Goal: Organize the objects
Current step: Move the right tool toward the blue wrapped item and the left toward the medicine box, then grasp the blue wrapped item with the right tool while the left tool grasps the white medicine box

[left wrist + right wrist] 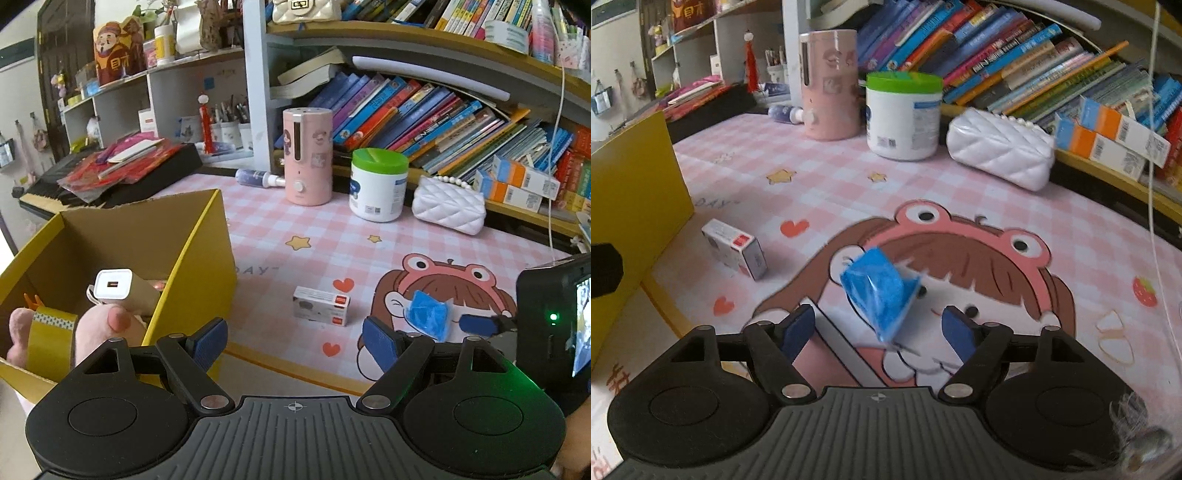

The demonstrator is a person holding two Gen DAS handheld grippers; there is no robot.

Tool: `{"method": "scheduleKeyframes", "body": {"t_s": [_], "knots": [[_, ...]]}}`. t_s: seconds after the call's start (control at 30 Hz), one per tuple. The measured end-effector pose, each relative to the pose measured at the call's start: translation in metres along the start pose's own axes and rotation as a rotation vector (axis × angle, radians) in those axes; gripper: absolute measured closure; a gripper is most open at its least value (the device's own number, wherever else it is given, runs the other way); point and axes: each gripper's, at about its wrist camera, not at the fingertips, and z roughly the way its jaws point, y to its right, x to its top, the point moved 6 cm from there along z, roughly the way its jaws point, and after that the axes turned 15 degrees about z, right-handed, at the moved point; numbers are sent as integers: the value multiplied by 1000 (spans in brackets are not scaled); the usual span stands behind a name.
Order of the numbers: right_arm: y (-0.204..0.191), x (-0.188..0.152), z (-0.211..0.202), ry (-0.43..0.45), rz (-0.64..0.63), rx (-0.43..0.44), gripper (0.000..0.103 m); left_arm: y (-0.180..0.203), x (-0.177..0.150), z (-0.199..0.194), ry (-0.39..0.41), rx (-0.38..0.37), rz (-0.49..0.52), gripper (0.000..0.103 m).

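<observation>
A blue plastic-wrapped packet (877,291) lies on the pink checked desk mat (827,184), between and just ahead of my right gripper's (878,325) fingers. The jaws stand wide and neither pad touches the packet. In the left wrist view the same packet (428,319) sits right of my open left gripper (295,334), which holds nothing. A small white box with red labels (321,305) lies on the mat ahead of the left gripper. At the left, a yellow cardboard box (199,236) holds a white charger on a beige bar (112,284), a tape roll (50,339) and a pink plush toy (107,328).
Along the back of the mat stand a pink cylinder appliance (306,155), a white tub with a green lid (378,184) and a white quilted purse (448,208). Leaning books fill the shelf behind. A white cable (1156,206) hangs at the right. A keyboard with red papers (122,170) lies at the far left.
</observation>
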Motion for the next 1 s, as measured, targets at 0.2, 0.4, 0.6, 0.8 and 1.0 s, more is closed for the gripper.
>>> {"method": "scheduleKeyframes", "body": {"t_s": [0.2,0.4,0.6,0.8,1.0], "knots": [[-9,6,2,18,-43,43,81,3,3,6,-5,14,12,21],[5,7,-12,24,33,44,84,10,11,13,2,3,8,21],[25,7,-34,52,85,23,84,27,17,26,7,-6,65,26],[26,5,-48,52,89,33,84,25,17,73,-58,15,38,28],[26,3,-59,44,88,37,84,24,13,106,-75,8,39,32]]}}
